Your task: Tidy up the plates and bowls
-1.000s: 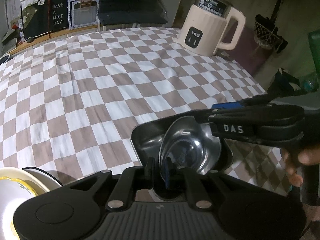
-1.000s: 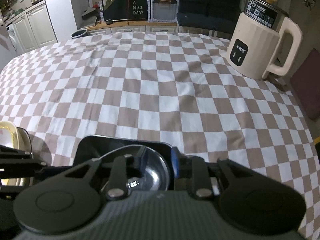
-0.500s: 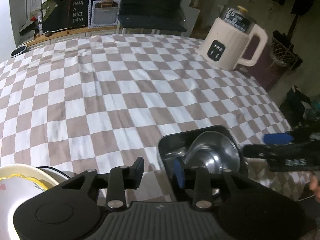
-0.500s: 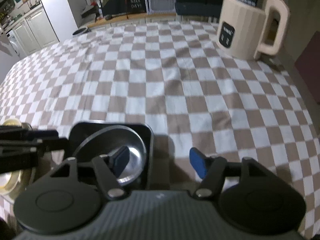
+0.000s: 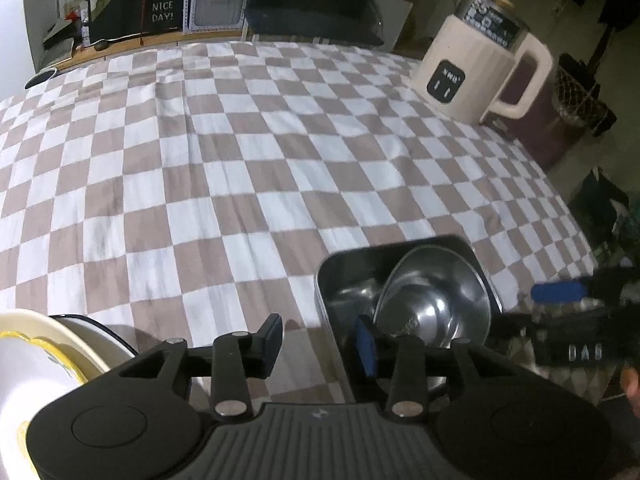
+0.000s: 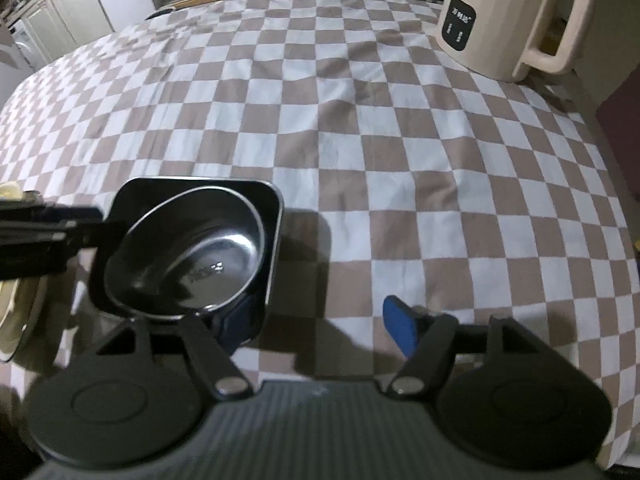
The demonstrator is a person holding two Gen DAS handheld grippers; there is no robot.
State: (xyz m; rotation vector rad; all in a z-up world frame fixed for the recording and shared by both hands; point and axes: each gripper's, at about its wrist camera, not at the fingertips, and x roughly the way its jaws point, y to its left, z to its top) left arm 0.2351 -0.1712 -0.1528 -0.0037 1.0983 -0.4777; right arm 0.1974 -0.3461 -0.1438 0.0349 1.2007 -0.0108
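Note:
A round steel bowl (image 5: 434, 300) lies tilted inside a black square dish (image 5: 344, 276) near the table's front edge; both show in the right wrist view, bowl (image 6: 192, 256) in dish (image 6: 160, 188). My left gripper (image 5: 320, 340) is open and empty, just left of the dish. My right gripper (image 6: 320, 320) is open and empty, just right of the dish, its left finger by the dish's near corner. A white plate with a yellow rim (image 5: 36, 356) sits on a dark-rimmed plate at the left.
A cream electric kettle (image 5: 476, 60) stands at the far right of the checked tablecloth (image 5: 240, 168); it also shows in the right wrist view (image 6: 504, 16). A shelf with signs runs behind the table. The table's right edge drops off beside the dish.
Both grippers opened and let go of the steel bowl, which now rests in the black dish. Both grippers drew back and apart from it.

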